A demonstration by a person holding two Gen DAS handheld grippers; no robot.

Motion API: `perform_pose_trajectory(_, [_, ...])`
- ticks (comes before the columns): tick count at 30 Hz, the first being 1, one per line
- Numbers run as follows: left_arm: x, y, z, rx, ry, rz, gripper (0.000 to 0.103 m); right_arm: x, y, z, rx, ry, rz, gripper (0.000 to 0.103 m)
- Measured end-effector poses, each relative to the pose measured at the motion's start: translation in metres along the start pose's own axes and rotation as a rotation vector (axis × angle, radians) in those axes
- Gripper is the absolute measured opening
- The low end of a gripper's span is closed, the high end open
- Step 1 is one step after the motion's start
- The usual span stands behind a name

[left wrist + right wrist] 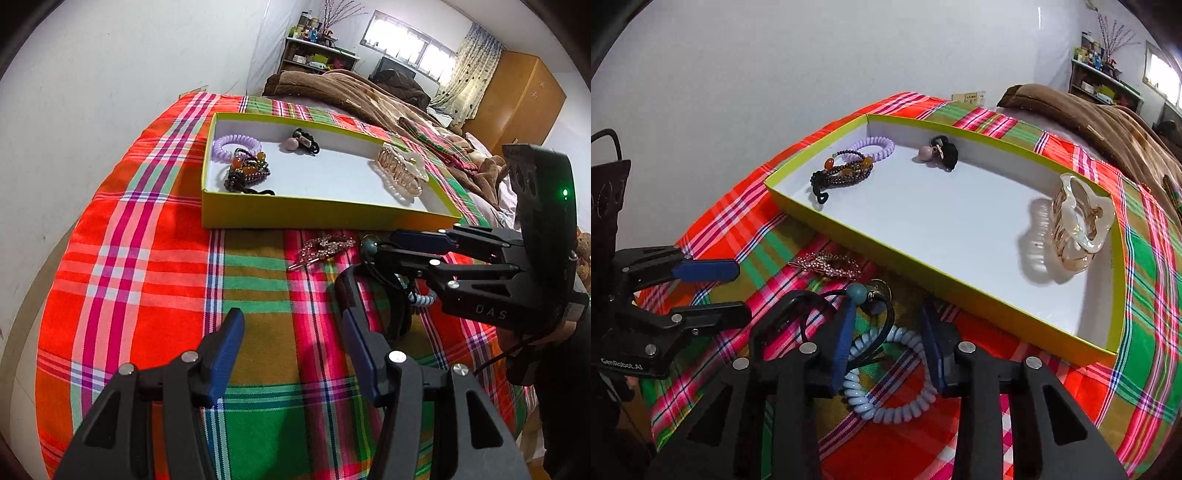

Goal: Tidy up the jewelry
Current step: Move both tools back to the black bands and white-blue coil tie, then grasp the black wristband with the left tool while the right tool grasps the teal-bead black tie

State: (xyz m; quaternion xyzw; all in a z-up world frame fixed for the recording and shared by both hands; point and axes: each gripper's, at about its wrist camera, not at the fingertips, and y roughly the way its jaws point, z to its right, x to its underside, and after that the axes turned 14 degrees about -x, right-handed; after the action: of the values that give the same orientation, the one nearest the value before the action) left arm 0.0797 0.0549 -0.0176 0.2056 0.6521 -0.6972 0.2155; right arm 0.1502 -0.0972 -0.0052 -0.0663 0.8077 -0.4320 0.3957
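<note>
My right gripper [886, 332] is down over the pale blue coil hair tie [886, 391] on the plaid bedspread [1071, 391]. Jaws half spread, straddling the coil's far arc; pads not visibly pressing on it. A black cord with a teal bead [857, 293] lies tangled just ahead. The yellow-green box [960, 280] sits just beyond, up and right. Left gripper [291, 350] hangs wide open, empty, further off. Right one takes it.

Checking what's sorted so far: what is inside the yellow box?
In the yellow box: purple coil tie, beaded bracelets, black hair tie, clear claw clip. Anything beneath them is hidden.
</note>
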Motion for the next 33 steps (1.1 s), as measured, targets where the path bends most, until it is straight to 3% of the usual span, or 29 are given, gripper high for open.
perform_pose_trajectory(2, [-0.001, -0.001, 0.000, 0.000, -0.002, 0.000, 0.057, 0.000, 0.001, 0.000, 0.006, -0.001, 0.000, 0.028])
perform_pose_trajectory(3, [0.000, -0.001, 0.000, 0.000, 0.000, 0.000, 0.057, 0.000, 0.002, -0.001, 0.014, -0.006, -0.008, 0.017])
perform_pose_trajectory(4, [-0.001, 0.000, 0.000, 0.001, 0.001, 0.000, 0.057, 0.001, 0.004, -0.002, 0.024, -0.014, -0.016, 0.012])
perform_pose_trajectory(10, [-0.001, 0.002, 0.000, 0.001, 0.004, -0.004, 0.057, 0.002, 0.001, -0.004, 0.035, -0.020, 0.000, 0.003])
perform_pose_trajectory(18, [-0.003, 0.003, 0.004, 0.002, 0.009, -0.008, 0.057, 0.002, -0.010, -0.005, 0.038, -0.013, 0.040, 0.002])
perform_pose_trajectory(28, [-0.011, 0.003, 0.024, 0.015, 0.042, -0.005, 0.057, 0.006, -0.044, -0.003, 0.007, 0.041, 0.162, 0.002])
perform_pose_trajectory(33, [-0.013, 0.009, 0.036, -0.042, 0.078, -0.014, 0.057, 0.008, -0.059, -0.003, 0.000, 0.059, 0.217, 0.001])
